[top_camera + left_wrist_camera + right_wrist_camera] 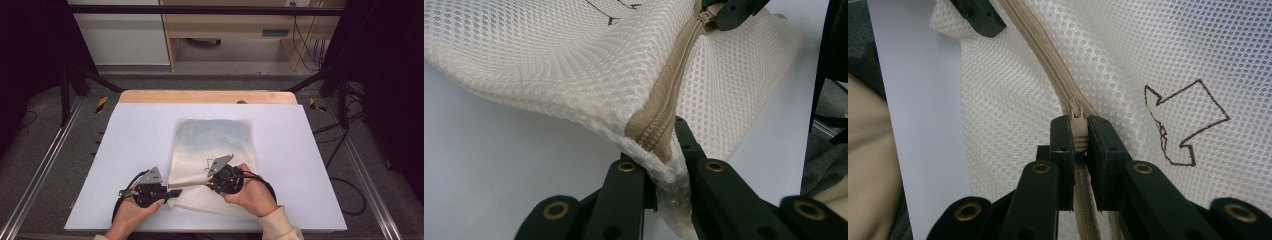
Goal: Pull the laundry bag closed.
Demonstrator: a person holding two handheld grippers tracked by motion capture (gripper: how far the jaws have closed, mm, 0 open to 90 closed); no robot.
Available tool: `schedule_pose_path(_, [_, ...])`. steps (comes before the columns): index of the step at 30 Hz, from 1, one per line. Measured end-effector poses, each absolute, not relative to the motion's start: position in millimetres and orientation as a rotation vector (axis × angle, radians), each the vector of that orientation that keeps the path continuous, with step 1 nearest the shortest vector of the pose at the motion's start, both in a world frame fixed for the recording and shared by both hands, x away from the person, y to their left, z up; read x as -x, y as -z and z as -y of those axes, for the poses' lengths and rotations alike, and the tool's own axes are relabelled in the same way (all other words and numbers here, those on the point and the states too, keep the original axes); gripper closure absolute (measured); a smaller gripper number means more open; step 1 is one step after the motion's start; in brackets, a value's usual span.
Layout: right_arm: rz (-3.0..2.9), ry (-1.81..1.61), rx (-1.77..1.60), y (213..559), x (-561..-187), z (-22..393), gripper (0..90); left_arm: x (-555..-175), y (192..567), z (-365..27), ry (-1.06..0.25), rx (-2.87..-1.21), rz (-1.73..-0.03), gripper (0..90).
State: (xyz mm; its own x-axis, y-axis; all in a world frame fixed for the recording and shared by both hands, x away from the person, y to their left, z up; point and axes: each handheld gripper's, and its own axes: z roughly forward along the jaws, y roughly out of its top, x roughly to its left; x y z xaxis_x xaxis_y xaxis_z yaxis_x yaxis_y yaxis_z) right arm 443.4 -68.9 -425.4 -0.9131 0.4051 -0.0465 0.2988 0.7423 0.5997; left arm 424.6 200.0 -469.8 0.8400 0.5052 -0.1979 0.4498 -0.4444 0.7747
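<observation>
Lower centre of high view: cream honeycomb-mesh zip bag (215, 150) on white table (130, 135). Left gripper (664, 160) pinches its tan zipper-tape corner; right gripper (1079, 137) clamps zipper pull (1078, 117).

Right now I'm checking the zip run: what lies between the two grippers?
A taut stretch of beige zipper on the mesh bag, seen in the left gripper view.

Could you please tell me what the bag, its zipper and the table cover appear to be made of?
Bag: cream synthetic-looking mesh fabric, matte; its honeycomb holes show. Zipper: tan woven tape with fine teeth, probably nylon; the slider looks plastic. Table cover: smooth, matte, pale sheet, perhaps foam or board; unclear.
</observation>
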Motion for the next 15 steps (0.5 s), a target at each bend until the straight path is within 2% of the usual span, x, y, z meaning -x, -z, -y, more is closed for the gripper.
schedule_pose_path(15, [-2.763, -0.927, -0.575, 427.1, -441.2, 74.7, 82.1, -424.1, 469.1, -199.3, -0.084, -2.107, -0.689, 85.0])
